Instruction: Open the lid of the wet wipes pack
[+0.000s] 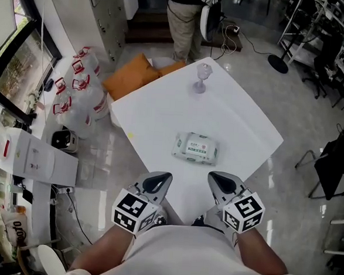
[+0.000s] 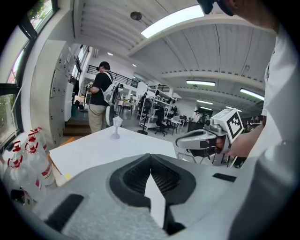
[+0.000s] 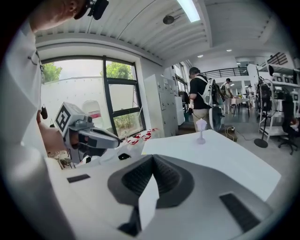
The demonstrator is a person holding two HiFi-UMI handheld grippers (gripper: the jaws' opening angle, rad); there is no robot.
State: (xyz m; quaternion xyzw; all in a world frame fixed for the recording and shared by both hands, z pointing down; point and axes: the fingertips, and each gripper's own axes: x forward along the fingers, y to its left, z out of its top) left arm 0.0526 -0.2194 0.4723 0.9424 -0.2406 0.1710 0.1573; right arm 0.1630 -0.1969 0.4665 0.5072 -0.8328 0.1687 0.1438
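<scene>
— Looking down from above, what's on the table?
— A square white tabletop point(image 1: 238, 118), smooth and matte, turned cornerwise. The wet wipes pack point(image 1: 195, 148) lies flat near its middle. It's a soft, pillowy pouch, pale green with crimped ends, and its lid point(image 1: 200, 146) is a paler panel lying flush on top. A clear stemmed goblet point(image 1: 202, 78) stands at the far corner.
— And the tongs?
— Both are over the near corner, apart from the pack. The left gripper point(image 1: 159, 182) and right gripper point(image 1: 217, 182) are grey wedges tapering to points. Each has a marker cube point(image 1: 133, 210) behind it, black squares on white.
— What does the left gripper view give you?
— Its own jaws point(image 2: 151, 157) are pressed together with nothing between them. The dark ribbed pads meet in a seam, set inside a smooth grey shell. The right gripper point(image 2: 180, 140) sits across from it, held in a hand. The goblet point(image 2: 116, 127) stands far off on the bare white top.
— And the right gripper view?
— Much the same. Its jaws point(image 3: 152, 157) are closed tight and empty, with ribbed black pads in a rounded grey housing. The left gripper point(image 3: 117, 140) is off to the side, its snout dark-lined. Behind it there are plastic-wrapped bottles point(image 3: 140, 137) with red caps and a tall dark-framed window point(image 3: 93, 98).
</scene>
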